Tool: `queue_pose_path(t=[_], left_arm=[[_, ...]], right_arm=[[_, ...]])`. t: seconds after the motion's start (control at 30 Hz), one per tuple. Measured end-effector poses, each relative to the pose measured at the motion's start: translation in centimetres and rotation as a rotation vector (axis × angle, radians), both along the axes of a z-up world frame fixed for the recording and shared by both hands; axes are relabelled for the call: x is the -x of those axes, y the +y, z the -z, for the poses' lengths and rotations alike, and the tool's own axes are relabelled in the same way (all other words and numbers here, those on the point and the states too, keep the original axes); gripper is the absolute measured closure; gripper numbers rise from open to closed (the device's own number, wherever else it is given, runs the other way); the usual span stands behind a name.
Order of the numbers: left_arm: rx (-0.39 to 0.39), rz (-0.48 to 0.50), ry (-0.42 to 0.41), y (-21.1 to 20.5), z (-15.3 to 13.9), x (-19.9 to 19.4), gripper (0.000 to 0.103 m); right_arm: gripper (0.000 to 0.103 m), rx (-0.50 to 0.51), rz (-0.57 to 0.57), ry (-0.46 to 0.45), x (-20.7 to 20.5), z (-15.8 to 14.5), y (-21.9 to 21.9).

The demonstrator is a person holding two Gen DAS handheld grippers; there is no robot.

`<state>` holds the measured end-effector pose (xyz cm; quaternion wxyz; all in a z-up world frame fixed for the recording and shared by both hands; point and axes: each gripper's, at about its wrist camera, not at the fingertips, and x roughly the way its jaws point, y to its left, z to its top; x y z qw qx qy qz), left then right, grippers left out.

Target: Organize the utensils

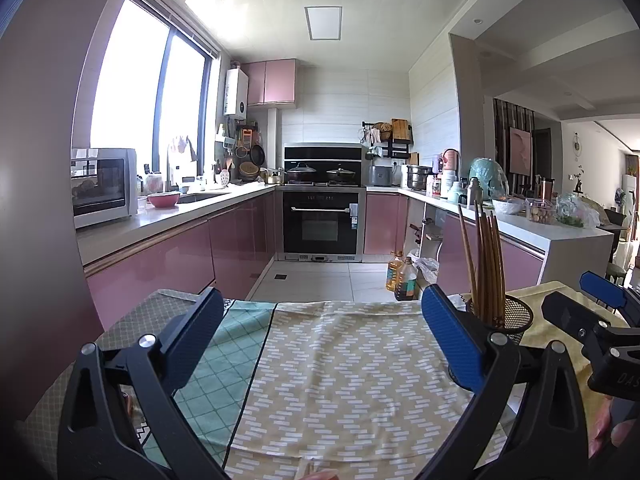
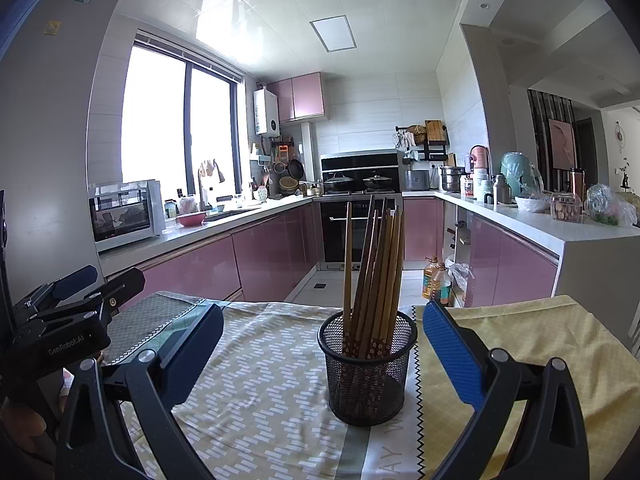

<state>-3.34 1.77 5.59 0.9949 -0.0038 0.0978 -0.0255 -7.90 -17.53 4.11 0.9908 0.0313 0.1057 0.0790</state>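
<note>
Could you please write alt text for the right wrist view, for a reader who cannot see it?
A black mesh holder full of upright wooden chopsticks stands on a patterned tablecloth, straight ahead of the open right gripper. The left gripper shows at the left edge, with a pink-cabinet kitchen behind.

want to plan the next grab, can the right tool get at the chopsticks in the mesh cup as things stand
Probably yes. The right tool is open, and the mesh cup of chopsticks stands upright straight ahead between its fingers, with only bare cloth in front. The left tool is off to the side.
</note>
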Motion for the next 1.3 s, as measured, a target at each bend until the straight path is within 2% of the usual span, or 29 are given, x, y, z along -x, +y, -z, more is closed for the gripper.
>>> queue_pose_path(t=[1.3], left_arm=[[0.001, -0.002, 0.002, 0.09, 0.06, -0.09, 0.005]], right_arm=[[0.007, -0.009, 0.004, 0.003, 0.08, 0.14, -0.01]])
